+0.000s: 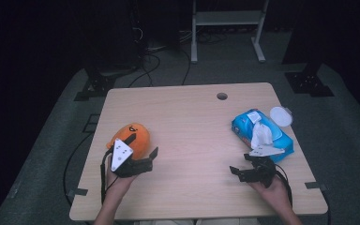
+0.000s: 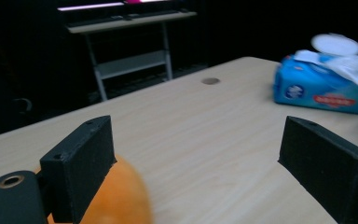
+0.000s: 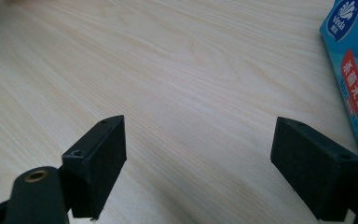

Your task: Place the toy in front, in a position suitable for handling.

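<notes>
Both grippers wide and empty, each beside its own target.

Nearest, the left gripper (image 1: 143, 159) gapes over bare worktop (image 1: 192, 140), the orange plush toy (image 1: 130, 136) just beside its left jaw. The right gripper (image 1: 243, 172) is wide too, the blue tissue pack (image 1: 262, 133) just ahead and right, its long axis running away up the worktop.

Left tool (image 1: 151, 157) and right tool (image 1: 236, 172) both gape wide, held low

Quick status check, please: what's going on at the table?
Left gripper open beside orange plush toy. Right gripper open near blue tissue pack. Nothing between.
</notes>
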Tool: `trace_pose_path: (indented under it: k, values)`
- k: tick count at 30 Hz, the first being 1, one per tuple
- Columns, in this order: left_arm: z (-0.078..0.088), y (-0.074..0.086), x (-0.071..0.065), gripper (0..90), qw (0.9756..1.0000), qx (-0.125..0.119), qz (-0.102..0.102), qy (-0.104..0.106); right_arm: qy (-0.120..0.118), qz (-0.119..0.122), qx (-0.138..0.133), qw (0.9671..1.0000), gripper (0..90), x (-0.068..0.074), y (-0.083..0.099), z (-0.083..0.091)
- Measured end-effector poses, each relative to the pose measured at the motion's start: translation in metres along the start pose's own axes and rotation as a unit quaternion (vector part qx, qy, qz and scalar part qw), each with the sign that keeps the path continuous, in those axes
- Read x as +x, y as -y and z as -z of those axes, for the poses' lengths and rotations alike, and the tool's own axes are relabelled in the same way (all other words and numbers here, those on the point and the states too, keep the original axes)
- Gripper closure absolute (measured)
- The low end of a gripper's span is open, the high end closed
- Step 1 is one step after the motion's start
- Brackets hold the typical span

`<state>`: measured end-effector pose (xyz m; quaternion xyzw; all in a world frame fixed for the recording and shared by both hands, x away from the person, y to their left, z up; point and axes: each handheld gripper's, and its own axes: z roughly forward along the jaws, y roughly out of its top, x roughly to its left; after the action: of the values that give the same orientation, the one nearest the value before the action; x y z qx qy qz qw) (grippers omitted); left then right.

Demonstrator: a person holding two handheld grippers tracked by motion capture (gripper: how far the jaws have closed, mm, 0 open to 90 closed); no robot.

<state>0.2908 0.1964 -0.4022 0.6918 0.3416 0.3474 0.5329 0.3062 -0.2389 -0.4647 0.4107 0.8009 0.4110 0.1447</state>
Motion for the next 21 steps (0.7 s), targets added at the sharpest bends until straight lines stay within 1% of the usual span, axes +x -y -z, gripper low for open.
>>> trace_pose_path:
  k: [1, 2, 4, 5, 6, 7, 8, 10, 11, 14, 16, 19, 20, 21]
  values:
    - [0.002, -0.001, 0.005, 9.9, 1.0000, -0.002, 0.002, -0.009, 0.001, 0.000, 0.003, 1.0000, 17.1, 0.000, 0.000, -0.001]
    - [0.005, -0.001, 0.012, 9.9, 0.9997, -0.006, 0.008, -0.020, -0.001, 0.000, 0.002, 1.0000, 17.1, 0.000, 0.000, -0.002]
    - [0.008, 0.000, 0.022, 9.9, 0.9992, -0.009, 0.016, -0.036, -0.003, 0.001, 0.005, 1.0000, 17.1, 0.000, 0.000, -0.004]
    - [0.011, 0.004, 0.033, 9.9, 0.9985, -0.005, 0.022, -0.050, -0.002, 0.002, 0.007, 1.0000, 17.1, 0.000, 0.000, -0.005]
    - [0.011, 0.004, 0.033, 9.9, 0.9985, -0.005, 0.022, -0.050, -0.002, 0.001, 0.009, 1.0000, 17.1, 0.000, 0.000, -0.006]
    - [0.013, 0.009, 0.043, 9.9, 0.9974, -0.002, 0.039, -0.061, -0.002, 0.002, 0.010, 0.9999, 17.1, 0.000, 0.000, -0.006]
    - [0.013, 0.009, 0.043, 9.9, 0.9974, -0.002, 0.039, -0.061, -0.002, 0.002, 0.010, 0.9999, 17.1, 0.000, 0.000, -0.006]
    - [0.015, 0.015, 0.052, 9.9, 0.9960, 0.007, 0.050, -0.074, 0.000, 0.006, 0.010, 0.9999, 17.1, 0.001, 0.000, -0.006]
    - [0.015, 0.019, 0.057, 9.9, 0.9948, 0.012, 0.057, -0.083, 0.000, 0.006, 0.010, 0.9999, 17.2, 0.002, 0.000, -0.006]
    - [0.014, 0.030, 0.066, 9.9, 0.9925, 0.027, 0.079, -0.089, -0.001, 0.007, 0.011, 0.9999, 17.2, 0.003, 0.000, -0.005]
    - [0.012, 0.036, 0.069, 9.9, 0.9920, 0.035, 0.085, -0.086, -0.001, 0.009, 0.013, 0.9999, 17.2, 0.004, 0.000, -0.006]
    - [0.006, 0.043, 0.070, 9.9, 0.9919, 0.052, 0.080, -0.084, -0.001, 0.013, 0.011, 0.9998, 17.2, 0.005, 0.000, -0.005]
    - [0.003, 0.046, 0.070, 9.9, 0.9917, 0.055, 0.080, -0.083, -0.002, 0.013, 0.010, 0.9999, 17.2, 0.005, 0.000, -0.006]
    - [0.000, 0.049, 0.069, 9.9, 0.9914, 0.064, 0.082, -0.080, -0.003, 0.012, 0.011, 0.9999, 17.1, 0.005, 0.000, -0.006]
